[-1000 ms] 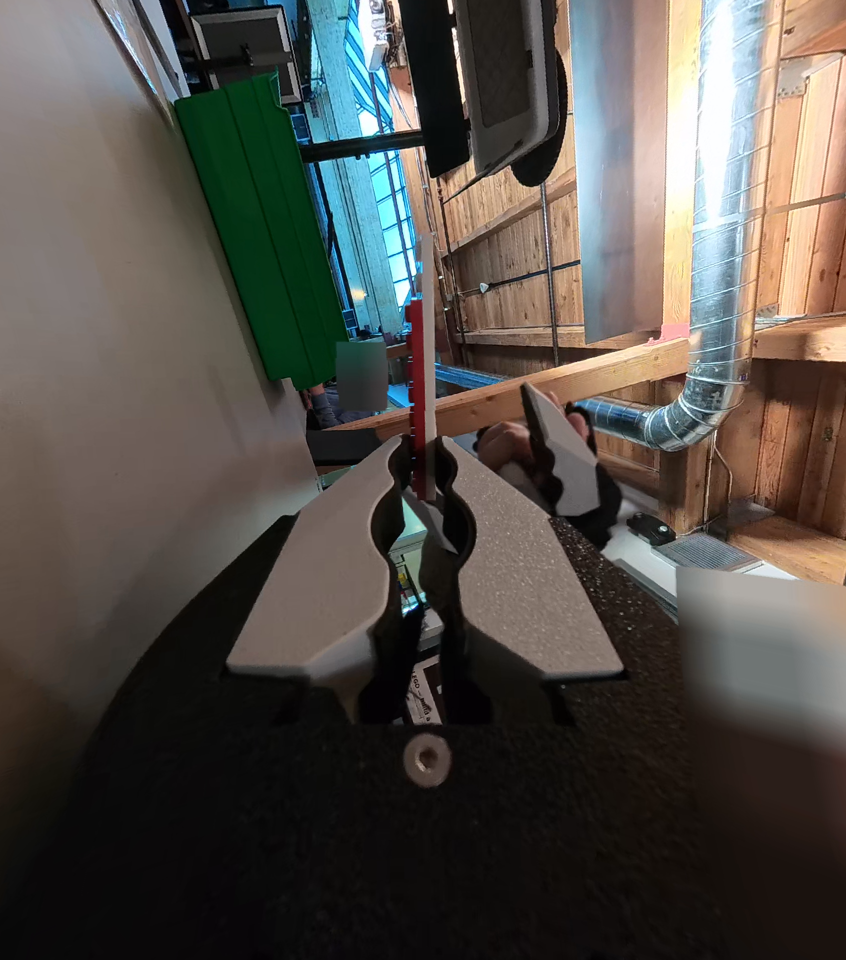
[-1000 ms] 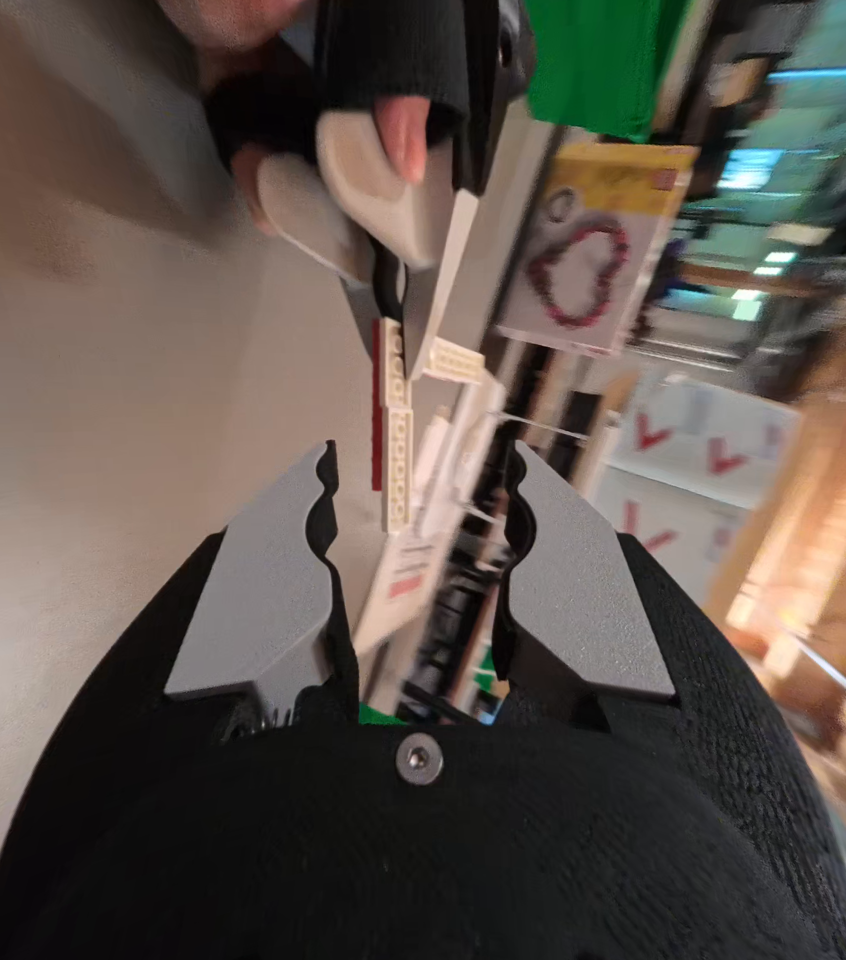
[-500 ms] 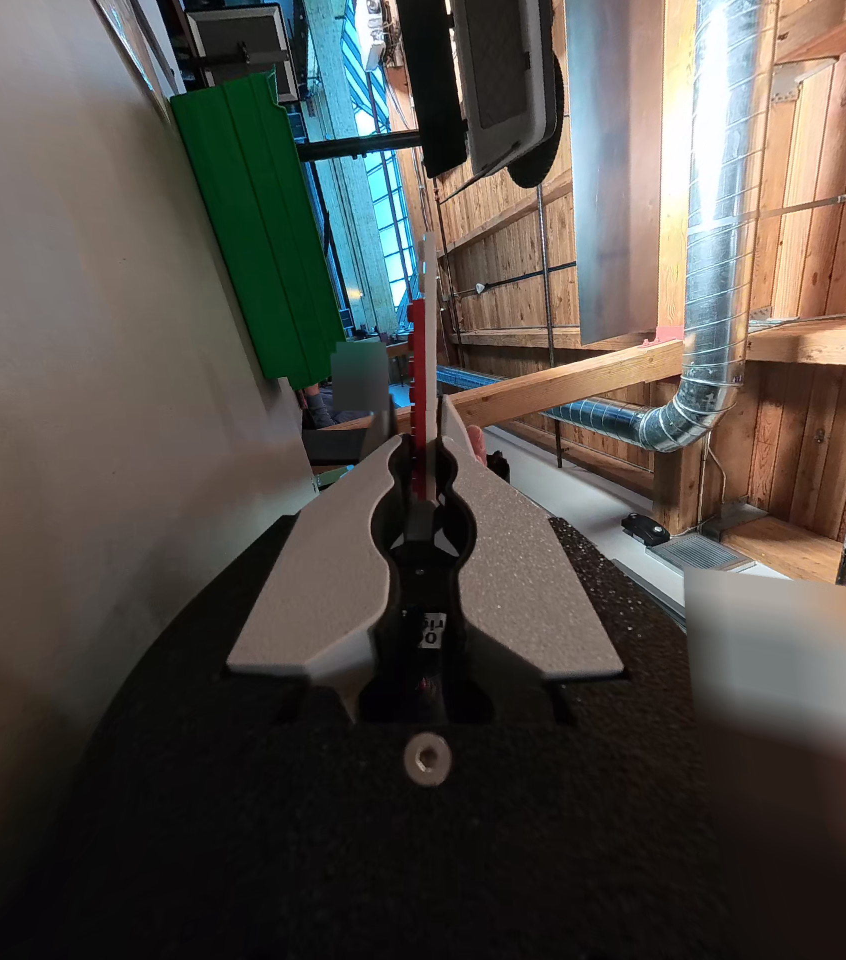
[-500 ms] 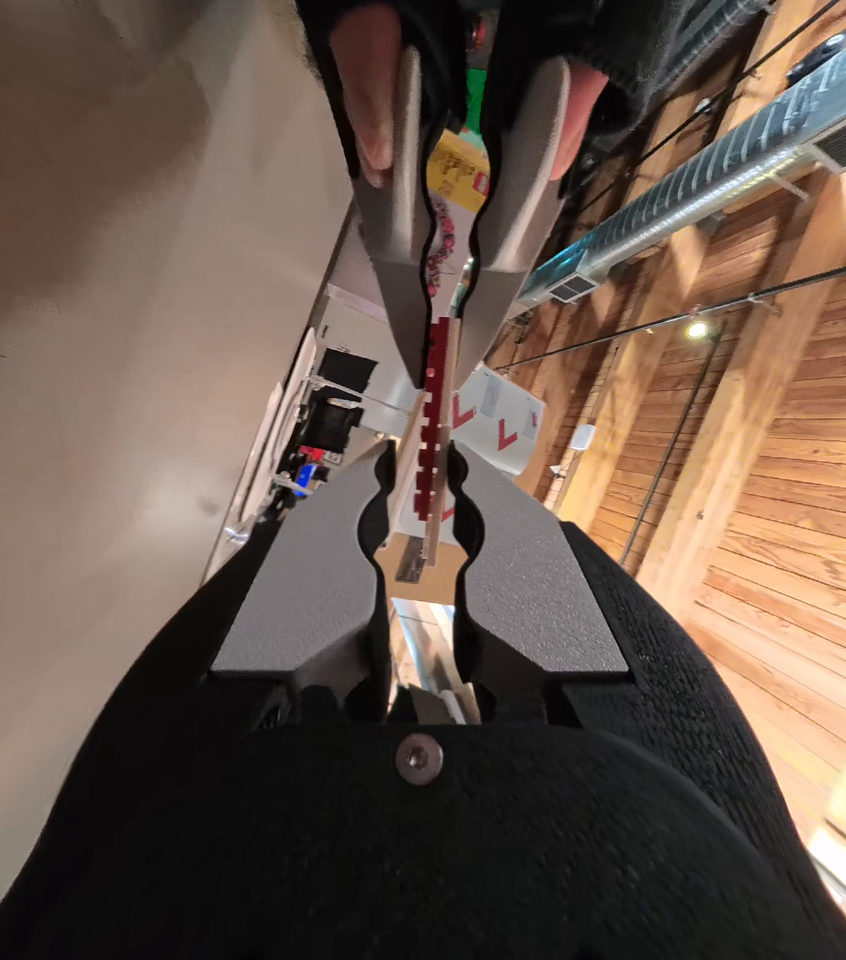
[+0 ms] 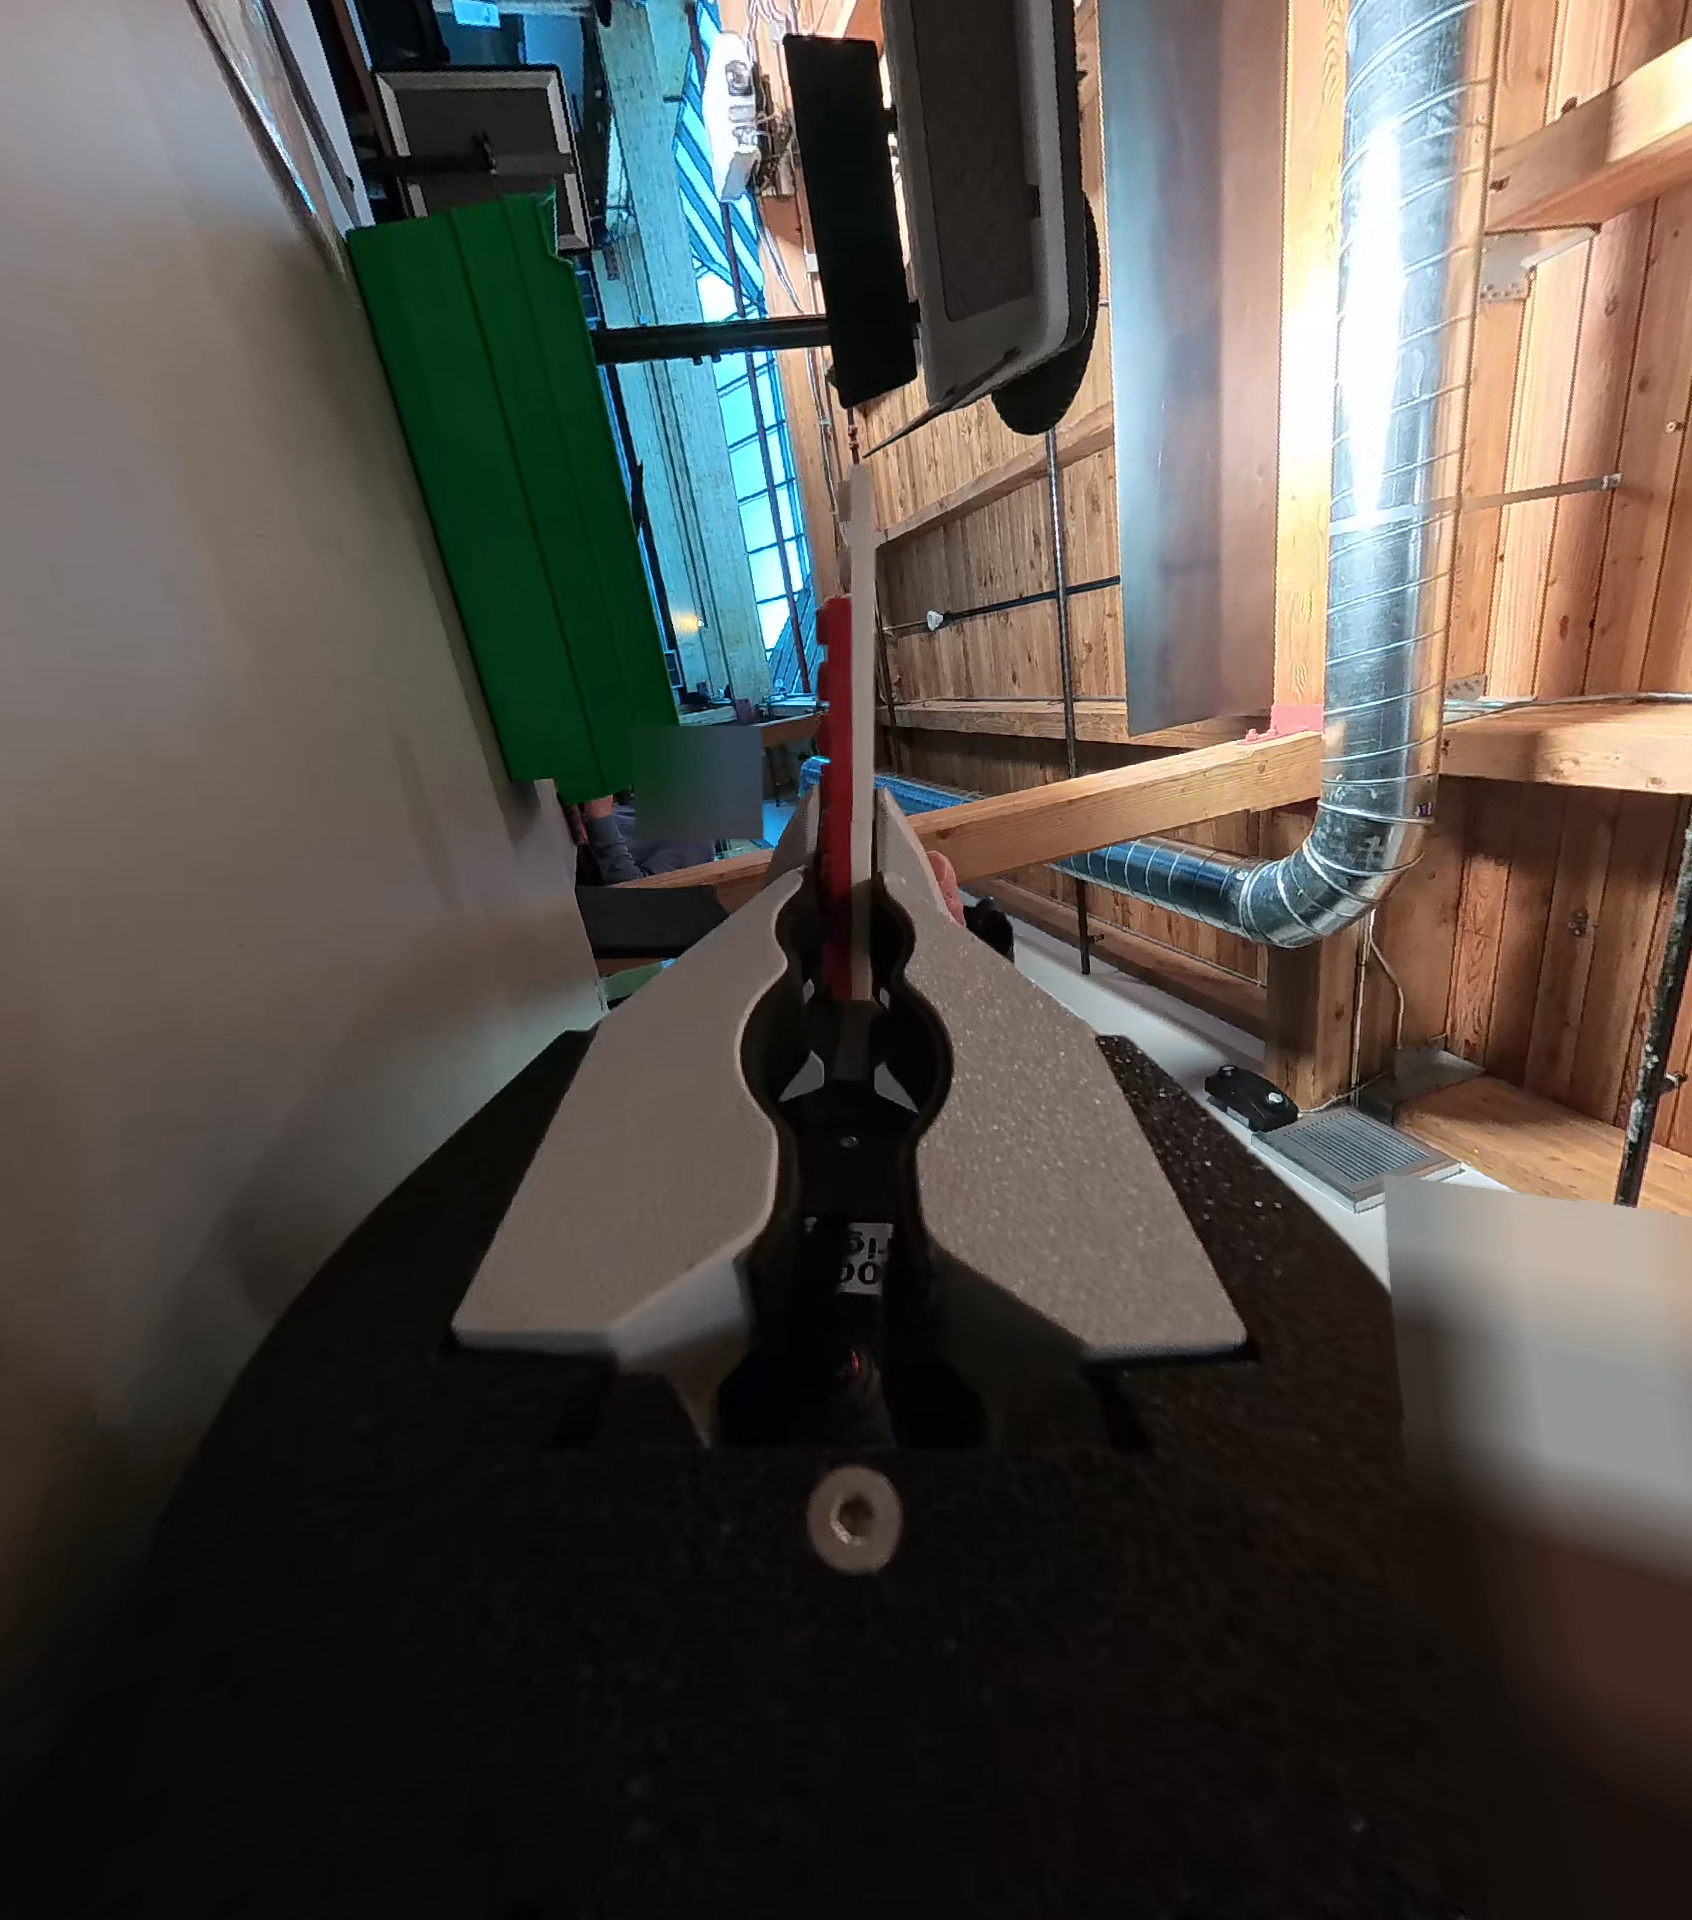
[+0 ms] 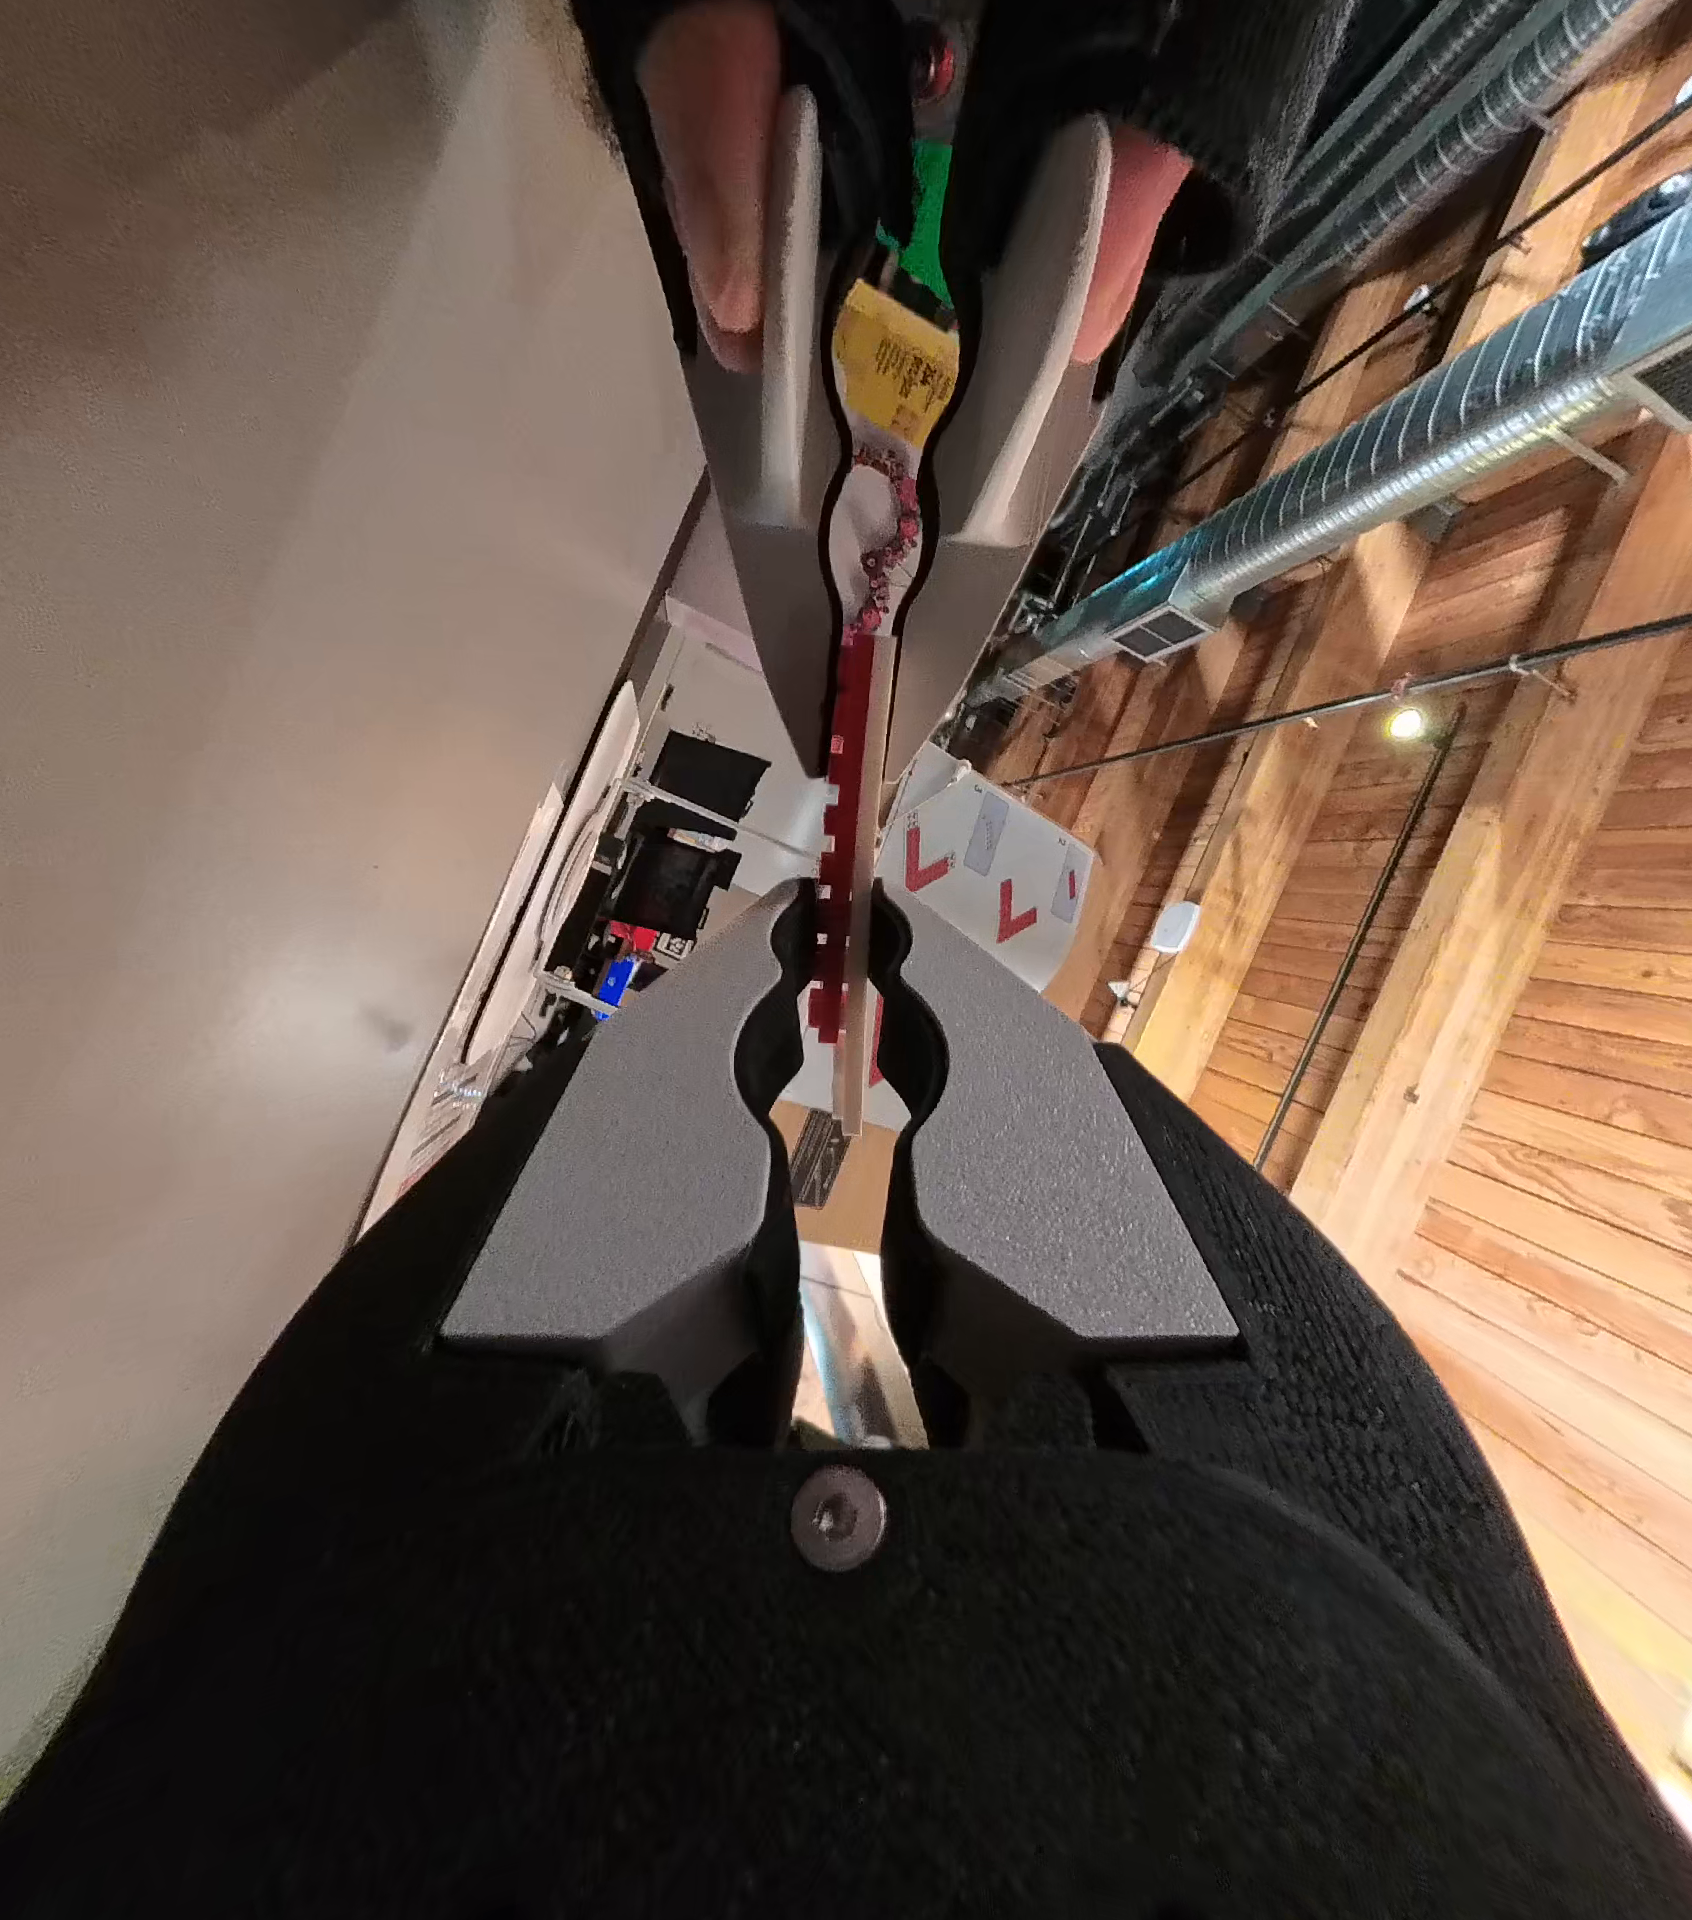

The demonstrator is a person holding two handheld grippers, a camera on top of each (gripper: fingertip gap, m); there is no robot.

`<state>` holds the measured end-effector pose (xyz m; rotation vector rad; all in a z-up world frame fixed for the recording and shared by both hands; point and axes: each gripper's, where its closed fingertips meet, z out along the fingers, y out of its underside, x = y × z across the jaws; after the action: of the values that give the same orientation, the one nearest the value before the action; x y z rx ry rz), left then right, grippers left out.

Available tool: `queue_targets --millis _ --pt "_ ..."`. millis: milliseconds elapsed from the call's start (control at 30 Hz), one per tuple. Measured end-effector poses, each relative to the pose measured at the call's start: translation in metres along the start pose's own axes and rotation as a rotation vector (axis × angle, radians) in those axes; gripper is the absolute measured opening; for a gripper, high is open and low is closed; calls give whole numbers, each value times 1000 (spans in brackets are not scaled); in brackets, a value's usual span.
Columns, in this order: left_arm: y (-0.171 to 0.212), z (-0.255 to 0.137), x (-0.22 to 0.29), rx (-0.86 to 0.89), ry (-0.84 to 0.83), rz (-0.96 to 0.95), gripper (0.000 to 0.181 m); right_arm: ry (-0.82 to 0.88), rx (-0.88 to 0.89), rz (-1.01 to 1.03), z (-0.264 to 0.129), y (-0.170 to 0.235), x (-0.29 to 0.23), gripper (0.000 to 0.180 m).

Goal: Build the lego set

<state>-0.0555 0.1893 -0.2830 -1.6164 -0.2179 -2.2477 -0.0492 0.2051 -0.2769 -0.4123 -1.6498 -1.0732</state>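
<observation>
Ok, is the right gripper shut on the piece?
Shut: the right gripper fingers pinch the flat red-and-white lego strip from both sides.

L gripper (image 5: 847,883) clamping red/white lego strip (image 5: 847,748)

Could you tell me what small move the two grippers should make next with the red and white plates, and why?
Probably squeeze once more. The left gripper and right gripper each clamp an end of the stacked red plate and white plate, held edge-on; whether the studs are fully seated cannot be judged.
</observation>
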Motion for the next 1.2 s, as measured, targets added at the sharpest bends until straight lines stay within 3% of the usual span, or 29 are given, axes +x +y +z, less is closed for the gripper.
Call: queue_targets --millis 367,400,433,467,800,1200 --pt "0 1 3 2 22 -11 5 -14 63 130 1 -1 1 6" --pt "1 1 5 -1 38 -20 5 -6 69 176 0 -1 3 15" --pt "2 2 5 -5 42 -25 5 -13 64 220 -1 1 3 37" --pt "2 2 4 -6 39 -22 5 -20 53 257 -2 4 3 43" --pt "3 2 7 -8 56 -32 5 82 26 81 -8 16 8 9" --pt "4 2 5 -11 43 -28 6 54 60 75 -9 17 3 5"
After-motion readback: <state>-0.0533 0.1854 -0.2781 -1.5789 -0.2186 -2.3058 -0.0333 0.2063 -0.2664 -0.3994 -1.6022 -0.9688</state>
